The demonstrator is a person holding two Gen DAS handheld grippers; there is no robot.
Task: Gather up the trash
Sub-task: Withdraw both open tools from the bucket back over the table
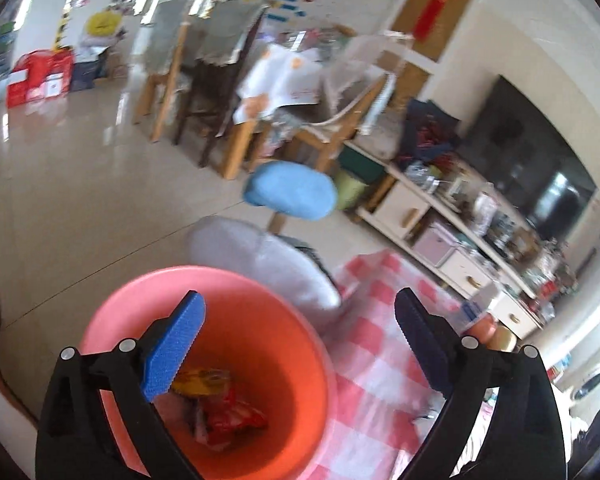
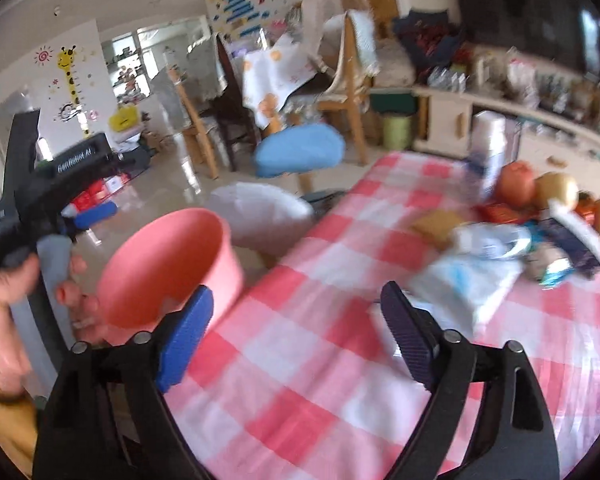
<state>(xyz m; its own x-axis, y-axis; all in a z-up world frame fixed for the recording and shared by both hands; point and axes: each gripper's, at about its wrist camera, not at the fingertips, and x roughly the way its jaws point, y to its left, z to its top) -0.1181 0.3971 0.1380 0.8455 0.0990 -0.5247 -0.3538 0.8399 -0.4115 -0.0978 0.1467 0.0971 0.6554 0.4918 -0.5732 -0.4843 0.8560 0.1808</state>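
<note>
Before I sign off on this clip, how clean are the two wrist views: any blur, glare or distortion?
Left wrist view: room smeared by motion, glare on the floor, fisheye bending the TV stand; the pink bin and left tongs stay fairly sharp. Right wrist view: heavier blur over the checked tablecloth and the pile of wrappers; right tongs crisp, edges vignetted.

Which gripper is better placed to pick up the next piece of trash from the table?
Probably the right gripper: its open, empty jaws face the wrappers on the checked tablecloth. The left gripper looks into the pink bucket.
</note>
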